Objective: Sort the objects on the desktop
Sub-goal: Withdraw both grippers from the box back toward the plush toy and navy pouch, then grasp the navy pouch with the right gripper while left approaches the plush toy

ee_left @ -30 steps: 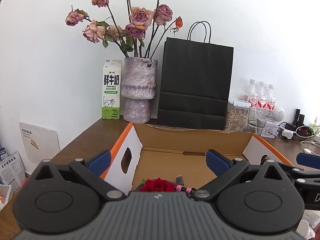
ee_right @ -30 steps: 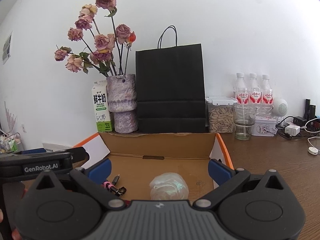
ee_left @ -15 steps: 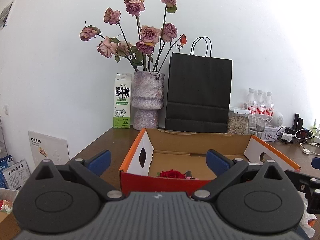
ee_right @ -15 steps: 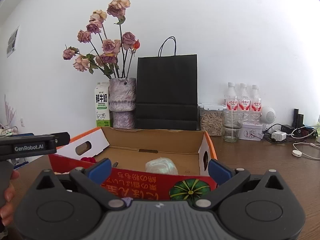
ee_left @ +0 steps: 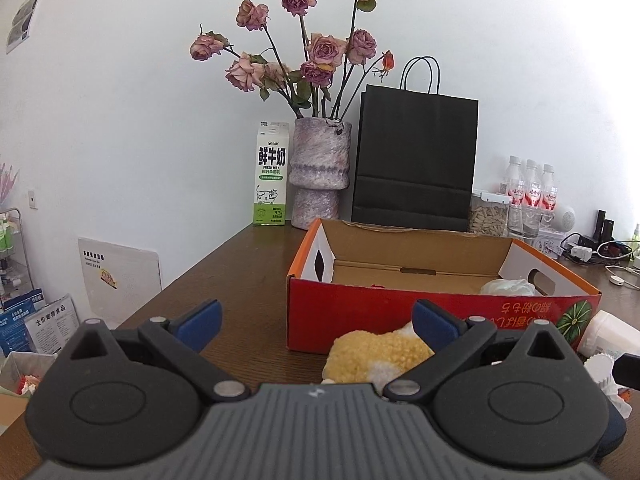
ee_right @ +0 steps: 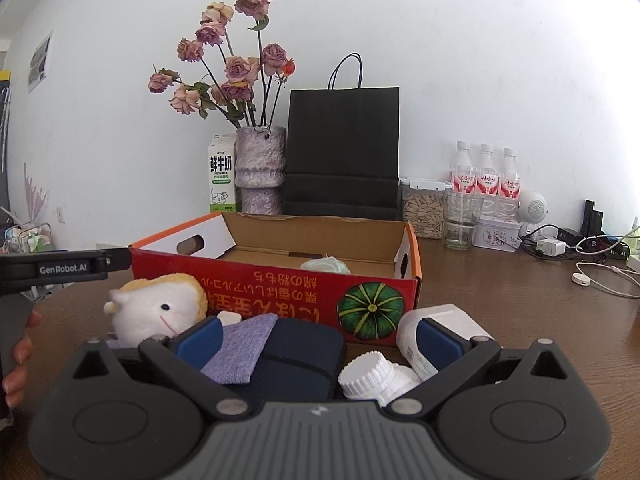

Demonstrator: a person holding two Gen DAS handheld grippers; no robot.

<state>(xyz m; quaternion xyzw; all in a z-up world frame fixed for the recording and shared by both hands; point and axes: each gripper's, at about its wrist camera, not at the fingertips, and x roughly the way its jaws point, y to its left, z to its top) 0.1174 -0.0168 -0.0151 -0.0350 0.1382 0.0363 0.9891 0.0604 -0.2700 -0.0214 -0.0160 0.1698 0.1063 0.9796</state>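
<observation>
A red cardboard box [ee_left: 400,312] [ee_right: 280,284] stands open on the brown table, with a pale wrapped bundle [ee_right: 325,267] inside. In front of it lie a yellow-and-white plush toy [ee_right: 156,308] [ee_left: 376,354], a dark blue pouch [ee_right: 296,356] with a purple cloth [ee_right: 244,354] on it, a white bottle [ee_right: 436,330] and a white ribbed cap [ee_right: 366,374]. My left gripper [ee_left: 316,320] is open and empty, just short of the plush. My right gripper [ee_right: 318,338] is open and empty above the pouch. The left gripper's body [ee_right: 60,268] shows at the left.
At the back wall stand a milk carton [ee_left: 271,174], a vase of dried roses [ee_left: 320,172], a black paper bag [ee_left: 414,160], a seed jar [ee_right: 423,212], a glass [ee_right: 462,220], three water bottles [ee_right: 486,178] and chargers with cables [ee_right: 580,248]. The table's left edge [ee_left: 160,292] drops off.
Both grippers have drawn back from over the box and dropped lower. The box's red front and the loose objects before it have come into view. Both stayed open.
</observation>
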